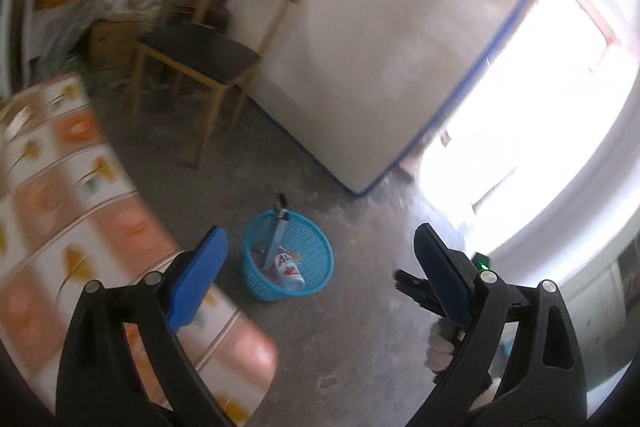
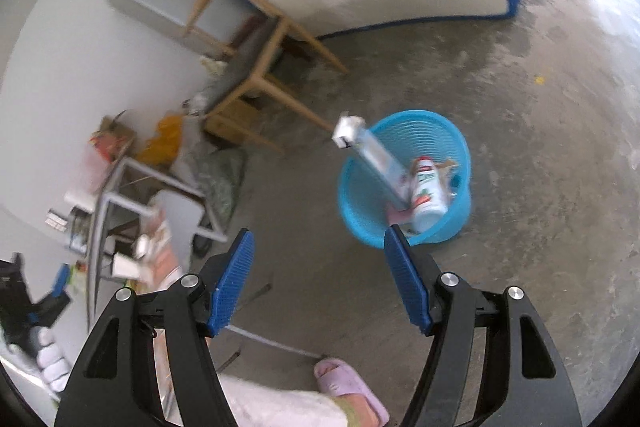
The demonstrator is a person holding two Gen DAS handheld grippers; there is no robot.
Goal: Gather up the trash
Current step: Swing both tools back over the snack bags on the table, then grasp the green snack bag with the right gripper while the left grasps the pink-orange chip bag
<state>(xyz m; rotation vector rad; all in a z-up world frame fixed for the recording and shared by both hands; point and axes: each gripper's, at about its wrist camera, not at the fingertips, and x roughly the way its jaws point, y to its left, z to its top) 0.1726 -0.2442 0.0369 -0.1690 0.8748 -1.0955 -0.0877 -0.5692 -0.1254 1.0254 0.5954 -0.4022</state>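
Left gripper (image 1: 320,267): jaws spread wide with nothing between the blue pads; it hangs above the floor, beside the table edge.
Patterned tablecloth (image 1: 80,195): orange and white squares with leaf prints, at the left of the left wrist view, blurred.
Wooden chair (image 1: 200,63): one, dark seat, standing well behind the basket and near the big white board (image 1: 380,47) that leans there.
Blue basket (image 2: 404,179): one, standing on the bare concrete floor (image 2: 520,147), well apart from the table; this is where the trash is.
Trash counted: one long carton (image 2: 370,163) leaning on the rim and poking out above it, one white bottle (image 2: 428,193) with red and green print, and some smaller scraps under them that I cannot count.
Right gripper (image 2: 320,283): jaws parted, pads bare, holding nothing; it points down at the floor just short of the basket.
Pink slipper (image 2: 352,387): one in view, at the bottom of the right wrist view.
Step in hand, as I judge it: both tools empty, so the next piece still has to be found, perhaps among the clutter by the wall (image 2: 132,187).
Doing it well: close squarely on one piece, carry it right over the rim before letting go, and stay clear of the leaning carton so it does not tip out.
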